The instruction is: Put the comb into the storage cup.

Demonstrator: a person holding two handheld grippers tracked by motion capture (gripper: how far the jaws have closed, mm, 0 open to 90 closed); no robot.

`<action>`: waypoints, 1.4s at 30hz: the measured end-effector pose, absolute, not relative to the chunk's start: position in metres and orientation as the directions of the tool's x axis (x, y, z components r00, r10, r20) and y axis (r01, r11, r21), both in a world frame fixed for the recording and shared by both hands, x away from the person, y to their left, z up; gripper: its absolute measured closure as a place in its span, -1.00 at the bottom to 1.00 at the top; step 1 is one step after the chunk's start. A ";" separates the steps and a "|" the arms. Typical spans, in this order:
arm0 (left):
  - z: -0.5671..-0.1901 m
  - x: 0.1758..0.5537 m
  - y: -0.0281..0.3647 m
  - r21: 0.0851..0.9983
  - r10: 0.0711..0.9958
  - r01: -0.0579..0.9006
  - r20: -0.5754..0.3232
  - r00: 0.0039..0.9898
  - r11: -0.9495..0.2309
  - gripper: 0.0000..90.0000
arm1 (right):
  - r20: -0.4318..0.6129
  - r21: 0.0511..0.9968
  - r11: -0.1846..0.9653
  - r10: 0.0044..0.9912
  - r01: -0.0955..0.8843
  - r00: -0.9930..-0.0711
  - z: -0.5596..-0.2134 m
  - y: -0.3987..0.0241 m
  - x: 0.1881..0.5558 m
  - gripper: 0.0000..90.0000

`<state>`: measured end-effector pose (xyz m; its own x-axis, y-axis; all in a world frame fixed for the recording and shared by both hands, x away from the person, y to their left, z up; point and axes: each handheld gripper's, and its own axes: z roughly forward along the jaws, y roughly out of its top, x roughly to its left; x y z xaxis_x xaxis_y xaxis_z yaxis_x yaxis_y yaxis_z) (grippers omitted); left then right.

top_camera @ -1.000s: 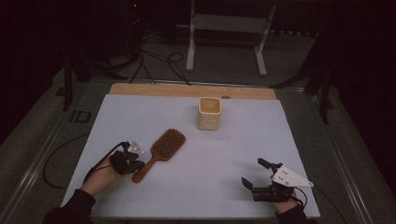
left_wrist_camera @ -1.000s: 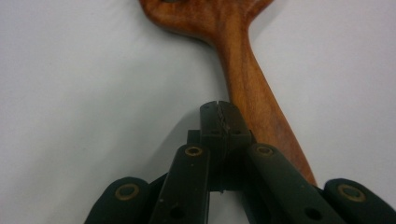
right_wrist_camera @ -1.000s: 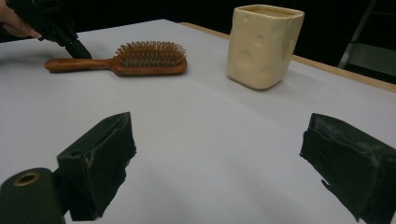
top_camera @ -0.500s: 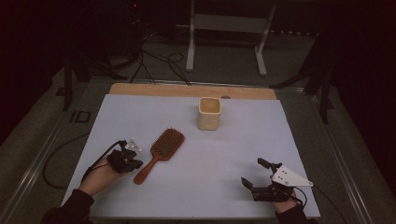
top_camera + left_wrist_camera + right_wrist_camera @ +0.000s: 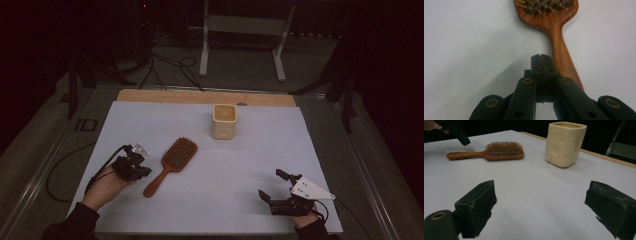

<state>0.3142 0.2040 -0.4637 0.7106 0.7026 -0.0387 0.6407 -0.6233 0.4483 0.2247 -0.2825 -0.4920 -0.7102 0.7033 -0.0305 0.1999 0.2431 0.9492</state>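
The brown wooden paddle hairbrush (image 5: pixel 172 164), lying bristles-up beside the closed, empty left gripper (image 5: pixel 134 164), looks light, rigid and best pinched at its narrow handle; the right gripper (image 5: pixel 274 187) gapes wide.

The left gripper (image 5: pixel 541 65) rises from the bottom centre with its black jaws pressed together, just left of the wooden hairbrush (image 5: pixel 556 37) whose handle slants from the upper middle toward the lower right on the white table (image 5: pixel 469 45).
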 end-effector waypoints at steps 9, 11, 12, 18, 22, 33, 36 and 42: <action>-0.444 0.312 0.192 0.483 0.690 0.628 -0.067 0.721 -0.609 0.94 | -0.031 0.949 0.244 0.703 0.200 -0.711 -0.492 -0.283 0.225 -0.81; -0.441 0.312 0.189 0.486 0.691 0.631 -0.073 0.719 -0.605 0.92 | -0.031 0.949 0.243 0.702 0.199 -0.711 -0.492 -0.282 0.225 -0.81; -0.439 0.313 0.188 0.489 0.690 0.629 -0.075 0.720 -0.604 0.89 | -0.032 0.949 0.244 0.702 0.198 -0.711 -0.492 -0.282 0.225 -0.81; -0.432 0.315 0.178 0.496 0.700 0.632 -0.066 0.711 -0.595 0.66 | -0.033 0.949 0.246 0.702 0.198 -0.711 -0.492 -0.282 0.225 -0.81; -0.431 0.318 0.172 0.484 0.712 0.652 -0.081 0.697 -0.584 0.38 | -0.032 0.949 0.244 0.702 0.198 -0.711 -0.492 -0.282 0.225 -0.81; -0.442 0.324 0.152 0.440 0.742 0.693 -0.086 0.665 -0.571 -0.31 | -0.033 0.949 0.246 0.702 0.199 -0.711 -0.492 -0.281 0.225 -0.81; -0.447 0.325 0.148 0.417 0.760 0.712 -0.074 0.646 -0.565 -0.62 | -0.032 0.948 0.247 0.702 0.200 -0.712 -0.492 -0.281 0.225 -0.81; -0.460 0.330 0.145 0.375 0.794 0.754 -0.070 0.603 -0.539 -0.93 | -0.032 0.948 0.246 0.702 0.201 -0.712 -0.492 -0.281 0.225 -0.81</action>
